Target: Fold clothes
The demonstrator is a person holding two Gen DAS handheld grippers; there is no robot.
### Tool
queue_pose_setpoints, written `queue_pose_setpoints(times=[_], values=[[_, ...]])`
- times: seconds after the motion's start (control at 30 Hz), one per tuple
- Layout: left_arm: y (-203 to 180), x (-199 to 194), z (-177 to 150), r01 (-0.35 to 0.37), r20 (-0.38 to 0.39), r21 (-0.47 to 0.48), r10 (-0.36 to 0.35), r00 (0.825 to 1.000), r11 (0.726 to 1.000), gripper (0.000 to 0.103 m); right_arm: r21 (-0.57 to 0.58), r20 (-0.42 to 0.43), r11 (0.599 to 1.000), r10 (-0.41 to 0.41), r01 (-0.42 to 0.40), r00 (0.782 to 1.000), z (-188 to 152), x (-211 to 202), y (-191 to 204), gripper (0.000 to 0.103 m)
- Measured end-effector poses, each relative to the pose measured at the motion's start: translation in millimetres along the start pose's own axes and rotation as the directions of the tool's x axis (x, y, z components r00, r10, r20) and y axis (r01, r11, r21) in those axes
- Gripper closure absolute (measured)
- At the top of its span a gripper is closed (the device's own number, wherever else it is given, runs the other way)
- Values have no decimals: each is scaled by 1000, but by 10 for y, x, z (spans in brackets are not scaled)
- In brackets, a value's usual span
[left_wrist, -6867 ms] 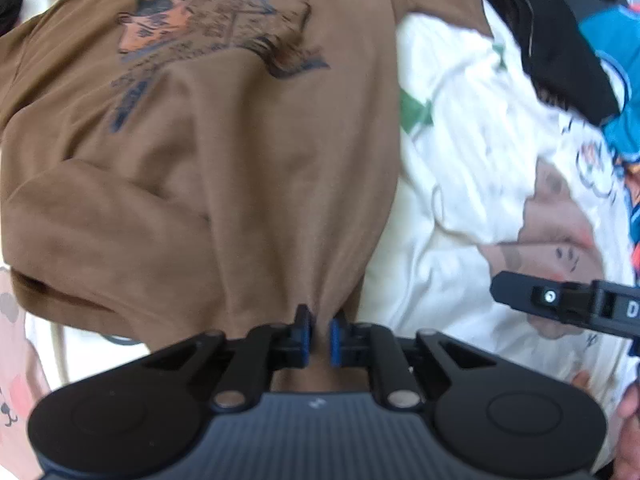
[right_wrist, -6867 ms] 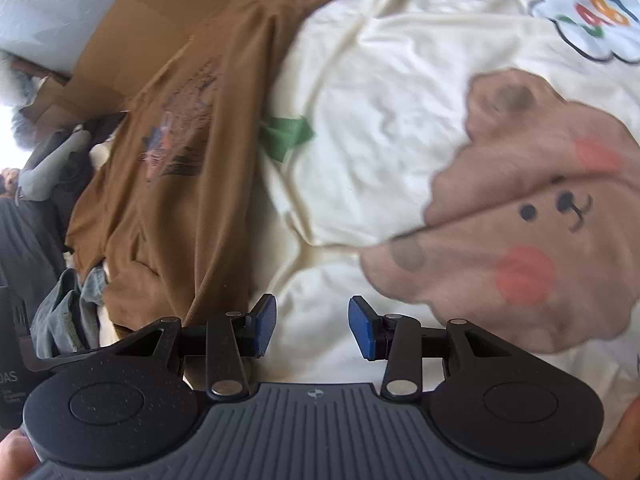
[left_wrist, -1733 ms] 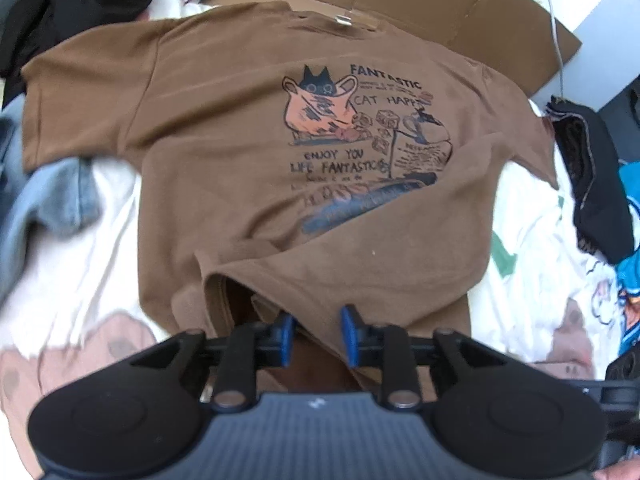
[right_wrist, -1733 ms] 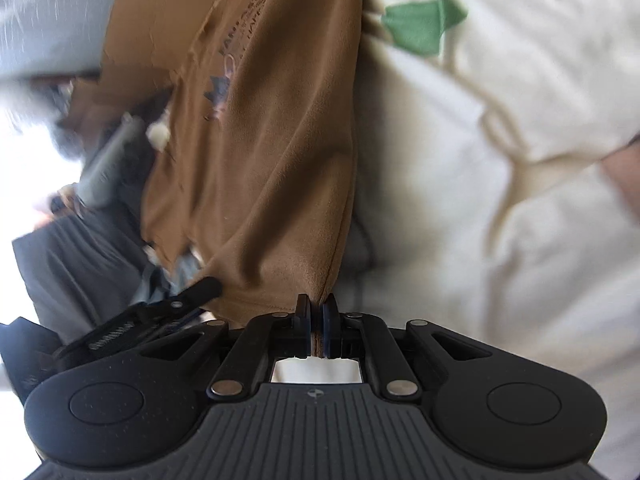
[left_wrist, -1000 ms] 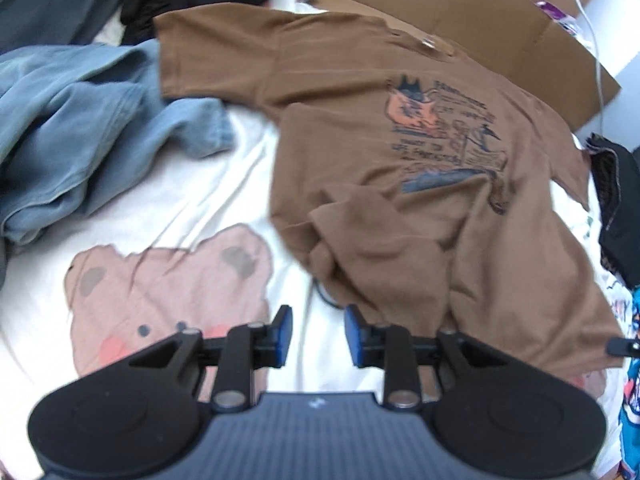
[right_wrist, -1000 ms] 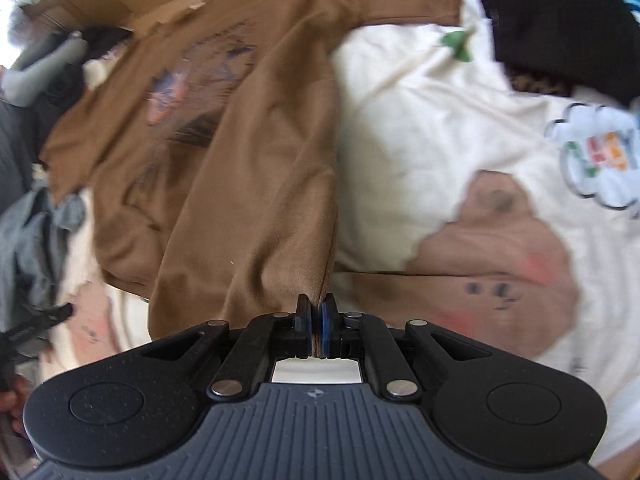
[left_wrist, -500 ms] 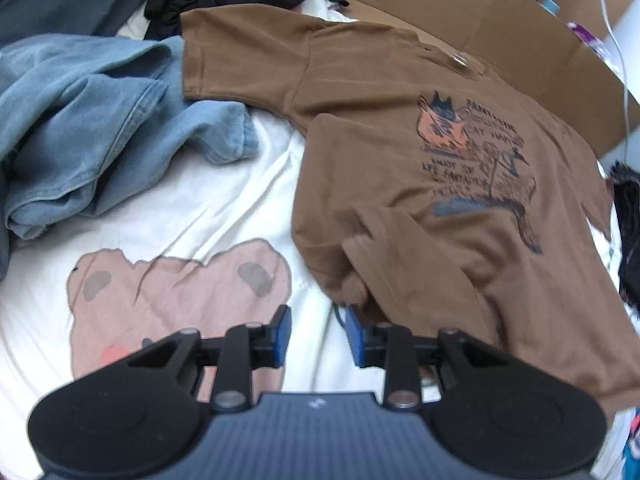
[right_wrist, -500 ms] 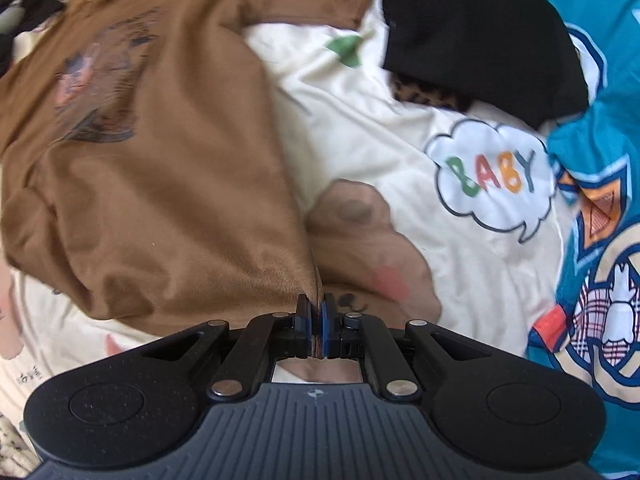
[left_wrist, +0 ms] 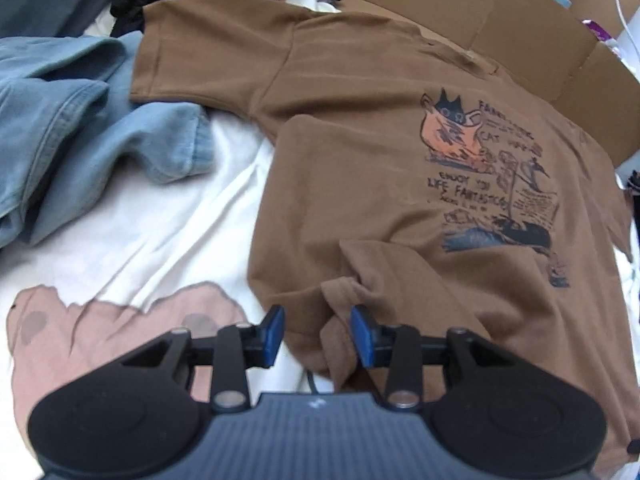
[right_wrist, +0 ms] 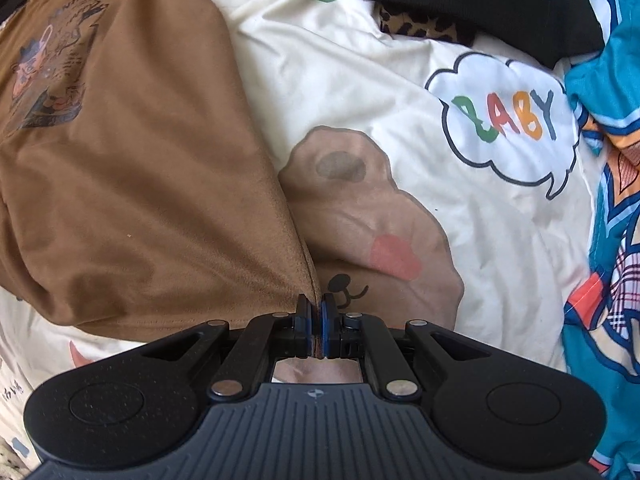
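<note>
Brown cotton fills our view: the brown T-shirt [left_wrist: 360, 184] lies print-up on the cream bedsheet [right_wrist: 360, 92]. Our right tongs [right_wrist: 316, 320] pinch its hem corner; our left tongs [left_wrist: 316, 332] hang spread over a bunched fold beside blue jeans [left_wrist: 80, 128].

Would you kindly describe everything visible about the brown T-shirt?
The brown T-shirt is short-sleeved, soft matte fabric, with a cat graphic and text on the chest. It lies print-up on a cream bear-print sheet, collar toward cardboard. Its hem is bunched and rumpled near the open left tool. The right tool is shut on an edge.
</note>
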State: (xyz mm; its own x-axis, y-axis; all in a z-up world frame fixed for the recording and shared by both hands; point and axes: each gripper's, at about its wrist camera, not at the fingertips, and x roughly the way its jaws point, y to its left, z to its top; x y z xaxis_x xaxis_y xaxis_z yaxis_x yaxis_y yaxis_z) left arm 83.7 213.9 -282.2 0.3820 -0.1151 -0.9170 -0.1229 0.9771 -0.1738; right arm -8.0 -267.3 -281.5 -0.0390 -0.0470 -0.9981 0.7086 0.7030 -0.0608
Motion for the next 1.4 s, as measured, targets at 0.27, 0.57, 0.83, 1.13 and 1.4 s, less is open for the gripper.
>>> queue_pose_setpoints(times=[0.27,0.57,0.83,1.13,1.4], values=[[-15,86,-117,95,-15,-53,-96,995,994,80,46,-10,999,16,-15,1000,-10,97,-34,101],[-240,-232,-399,232,43,-11,-231,972,973,99,51,-6,999,21,-21,1000,-38,103,-6,101],[-631,-241,-620,282,-12,133,-283,959,950,99,47,-12,999,15,-14,1000,-59,121,69,101],[-696,-253,-712,292,-70,185,-284,956,938,87,48,-23,999,13,-11,1000,-82,166,146,100],[-359,-526,-636,252,-13,147,-252,968,957,87,54,-28,998,9,-7,1000,-104,189,217,100]])
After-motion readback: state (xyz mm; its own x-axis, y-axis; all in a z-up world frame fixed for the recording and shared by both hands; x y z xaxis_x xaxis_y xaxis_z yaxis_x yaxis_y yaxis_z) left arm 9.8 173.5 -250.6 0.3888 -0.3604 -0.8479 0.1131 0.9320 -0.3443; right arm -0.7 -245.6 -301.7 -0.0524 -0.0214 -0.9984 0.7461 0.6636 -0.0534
